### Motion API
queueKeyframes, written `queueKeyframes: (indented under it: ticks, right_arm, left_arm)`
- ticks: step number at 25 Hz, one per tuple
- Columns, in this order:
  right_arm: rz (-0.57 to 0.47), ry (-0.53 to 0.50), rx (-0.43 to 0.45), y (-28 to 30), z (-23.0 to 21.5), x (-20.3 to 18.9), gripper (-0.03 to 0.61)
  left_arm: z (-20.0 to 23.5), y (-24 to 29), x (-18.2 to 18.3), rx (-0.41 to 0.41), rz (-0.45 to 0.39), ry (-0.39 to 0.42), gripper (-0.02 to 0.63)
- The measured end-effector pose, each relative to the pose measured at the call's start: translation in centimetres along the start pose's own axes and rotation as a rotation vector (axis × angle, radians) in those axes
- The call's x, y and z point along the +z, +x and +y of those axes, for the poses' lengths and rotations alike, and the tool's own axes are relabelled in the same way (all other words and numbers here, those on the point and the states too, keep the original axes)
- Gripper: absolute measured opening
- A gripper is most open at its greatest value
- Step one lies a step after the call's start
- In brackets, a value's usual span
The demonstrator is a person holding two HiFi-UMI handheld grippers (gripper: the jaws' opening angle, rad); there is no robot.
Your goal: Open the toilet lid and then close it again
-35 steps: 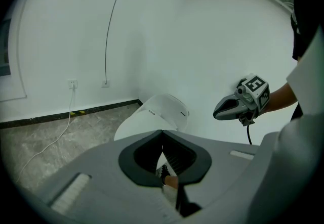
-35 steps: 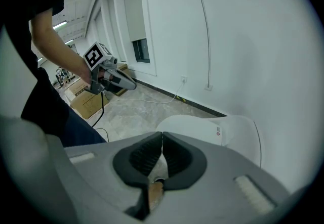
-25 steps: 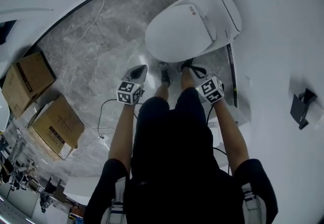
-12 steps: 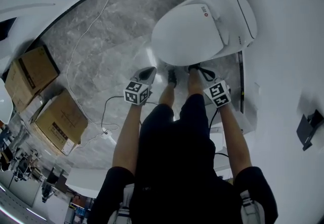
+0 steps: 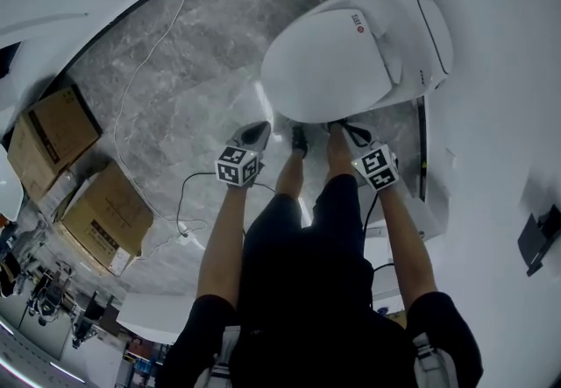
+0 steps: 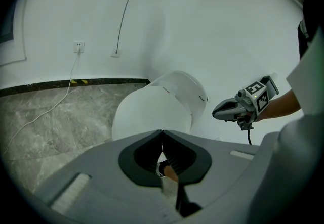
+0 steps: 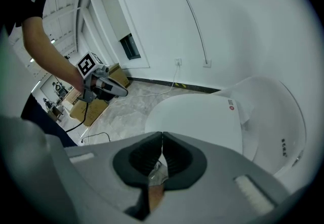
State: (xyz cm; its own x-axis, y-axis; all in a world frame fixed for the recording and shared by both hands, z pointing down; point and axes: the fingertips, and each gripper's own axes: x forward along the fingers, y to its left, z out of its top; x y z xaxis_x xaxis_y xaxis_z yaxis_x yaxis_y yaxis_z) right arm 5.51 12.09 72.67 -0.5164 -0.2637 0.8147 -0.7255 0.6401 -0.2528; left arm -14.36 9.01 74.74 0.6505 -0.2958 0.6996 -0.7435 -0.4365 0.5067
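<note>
The white toilet (image 5: 351, 62) stands against the wall with its lid (image 5: 337, 58) down. In the head view both grippers hang just in front of its front edge, not touching it. My left gripper (image 5: 259, 130) is left of the bowl's front, jaws together and empty. My right gripper (image 5: 352, 134) is at the right of the front, jaws together and empty too. In the left gripper view the lid (image 6: 152, 112) lies beyond the shut jaws, with the right gripper (image 6: 238, 109) beside it. The right gripper view shows the lid (image 7: 202, 117) and the left gripper (image 7: 109, 86).
Two cardboard boxes (image 5: 48, 132) (image 5: 105, 215) sit at the left on the grey marble floor (image 5: 175, 71). A thin cable (image 5: 145, 62) runs across the floor to a wall socket (image 6: 78, 46). The person's legs and shoes (image 5: 300, 139) stand close to the bowl. A dark fitting (image 5: 539, 237) hangs on the right wall.
Both grippers have sunk lower in front of the toilet, still shut. The head has leaned in, so the toilet looks larger and nearer.
</note>
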Motion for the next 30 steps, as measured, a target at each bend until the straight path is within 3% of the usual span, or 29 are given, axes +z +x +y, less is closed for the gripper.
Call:
queueKeyframes:
  ticks: [13,27,30]
  right_arm:
    - [0.024,0.019,0.053,4.6,-1.0,-3.3,0.003]
    - [0.054,0.052,0.096,8.7,-0.4,-7.3,0.003]
    - [0.056,0.055,0.097,9.2,-0.5,-7.8,0.003]
  left_arm:
    - [3.5,4.9,-4.0,0.039,0.009,-0.11,0.012]
    - [8.5,9.2,-8.0,0.071,-0.006,-0.296,0.015]
    - [9.2,10.3,-8.3,0.082,-0.018,-0.333,0.083]
